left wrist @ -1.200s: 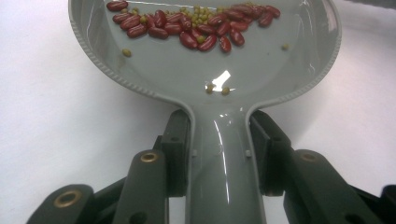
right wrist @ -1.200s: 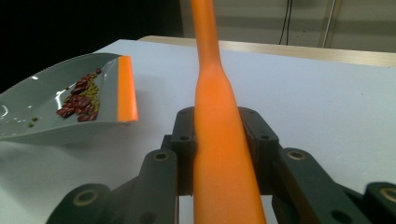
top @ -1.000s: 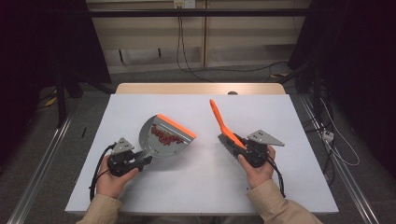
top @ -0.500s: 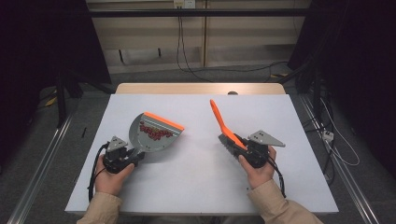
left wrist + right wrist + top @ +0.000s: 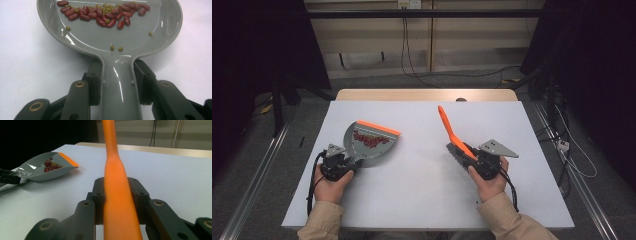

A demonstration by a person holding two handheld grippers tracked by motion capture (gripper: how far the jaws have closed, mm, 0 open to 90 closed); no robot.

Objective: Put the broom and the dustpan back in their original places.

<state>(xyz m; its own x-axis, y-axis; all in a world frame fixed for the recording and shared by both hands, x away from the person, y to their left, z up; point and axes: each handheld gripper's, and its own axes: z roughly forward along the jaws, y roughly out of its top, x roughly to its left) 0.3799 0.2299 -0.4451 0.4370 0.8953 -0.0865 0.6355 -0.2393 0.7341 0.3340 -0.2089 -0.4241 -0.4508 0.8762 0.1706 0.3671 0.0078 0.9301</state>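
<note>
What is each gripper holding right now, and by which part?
The left gripper clamps the grey dustpan by its handle, just below the pan. The right gripper clamps the orange brush handle around its lower, wider part.

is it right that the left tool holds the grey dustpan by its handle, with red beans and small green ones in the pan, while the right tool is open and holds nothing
Not quite. The right tool is not open and empty: it is shut on an orange handle, as the right gripper view shows. The rest holds: the left tool grips the grey dustpan by its handle, with red beans and small green ones in the pan.
</note>
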